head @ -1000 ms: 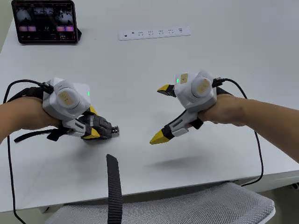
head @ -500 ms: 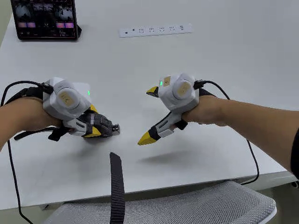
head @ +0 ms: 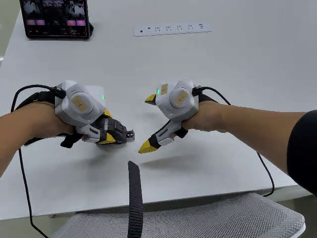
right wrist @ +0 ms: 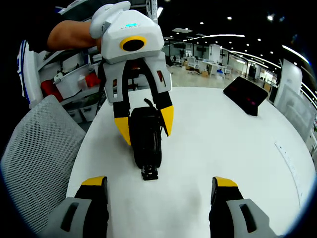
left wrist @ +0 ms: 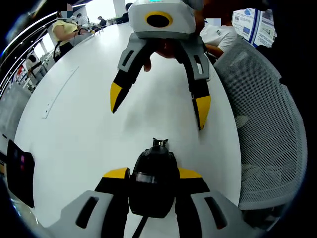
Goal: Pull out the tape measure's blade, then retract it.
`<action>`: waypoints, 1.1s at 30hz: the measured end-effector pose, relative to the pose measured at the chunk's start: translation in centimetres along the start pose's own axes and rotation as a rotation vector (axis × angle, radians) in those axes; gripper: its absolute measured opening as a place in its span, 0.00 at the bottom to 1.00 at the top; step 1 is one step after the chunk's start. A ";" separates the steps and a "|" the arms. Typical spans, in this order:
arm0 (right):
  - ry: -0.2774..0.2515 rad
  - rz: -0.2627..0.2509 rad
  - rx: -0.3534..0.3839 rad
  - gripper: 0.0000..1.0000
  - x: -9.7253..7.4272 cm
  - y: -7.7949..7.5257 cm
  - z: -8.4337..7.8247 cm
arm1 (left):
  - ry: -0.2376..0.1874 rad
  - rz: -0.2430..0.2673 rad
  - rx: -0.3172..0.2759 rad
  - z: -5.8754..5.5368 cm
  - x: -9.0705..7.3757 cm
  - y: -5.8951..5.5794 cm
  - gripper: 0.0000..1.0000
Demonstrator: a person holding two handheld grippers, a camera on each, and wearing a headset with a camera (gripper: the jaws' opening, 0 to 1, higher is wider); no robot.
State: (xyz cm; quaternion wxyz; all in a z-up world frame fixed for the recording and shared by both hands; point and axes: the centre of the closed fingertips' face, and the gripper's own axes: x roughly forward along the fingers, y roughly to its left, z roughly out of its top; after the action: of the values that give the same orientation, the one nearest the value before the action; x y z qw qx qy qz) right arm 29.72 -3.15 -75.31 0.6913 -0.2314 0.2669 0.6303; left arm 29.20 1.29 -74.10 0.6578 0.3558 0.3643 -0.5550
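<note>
Left claw [head: 108,128] is clamped on a black tape measure [head: 119,132], a yellow-tipped jaw on either side of the case. The metal hook of the blade sits right at the mouth of the case and points towards the right claw [head: 147,123]. The right claw is spread wide and holds nothing, with its tips just short of the hook. The tape measure is low at the near middle of the white table [head: 223,64]; whether it rests on the top cannot be told.

In the left gripper view the left claw [left wrist: 153,173] grips the tape measure [left wrist: 152,184] from both sides, and the right claw [left wrist: 158,105] faces it with its jaws wide. In the right gripper view the right claw [right wrist: 159,181] stands wide apart at the bottom. Beyond it the left claw [right wrist: 145,124] holds the tape measure [right wrist: 146,144] hook first.

At the far edge of the table lie a white power strip [head: 172,29] and a dark tablet [head: 55,19] with a lit screen. A black cable [head: 265,168] trails from the right claw over the near edge. A grey mesh chair [head: 223,218] stands under that edge, and a black strap [head: 134,198] hangs in front of it. The room behind is a large open hall with rows of ceiling lights [right wrist: 233,34] and more desks.
</note>
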 end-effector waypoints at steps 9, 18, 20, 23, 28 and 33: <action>0.010 0.022 -0.032 0.64 1.3 0.3 0.4 | -0.015 -0.009 -0.009 -0.1 0.1 -0.1 0.32; 0.040 0.032 -0.079 0.40 2.6 1.2 0.1 | -0.008 -0.021 -0.002 -0.2 0.3 -0.1 0.32; 0.047 0.038 -0.101 0.34 3.0 1.6 0.2 | -0.009 -0.020 -0.002 -0.2 0.3 -0.1 0.32; 0.060 0.038 -0.115 0.25 3.4 1.6 0.2 | -0.007 -0.016 0.003 -0.2 0.3 -0.1 0.32; 0.076 0.046 -0.127 0.16 3.6 1.7 0.4 | -0.010 -0.017 0.003 -0.1 0.4 0.0 0.32; 0.094 0.051 -0.131 0.15 3.6 1.6 0.1 | -0.015 -0.017 0.002 -0.1 0.4 0.1 0.32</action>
State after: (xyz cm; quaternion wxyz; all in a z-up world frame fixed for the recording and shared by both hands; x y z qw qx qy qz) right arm 28.35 -0.22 -77.62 0.6451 -0.2987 0.2630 0.6523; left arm 29.29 1.23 -74.47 0.6555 0.3492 0.3619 -0.5634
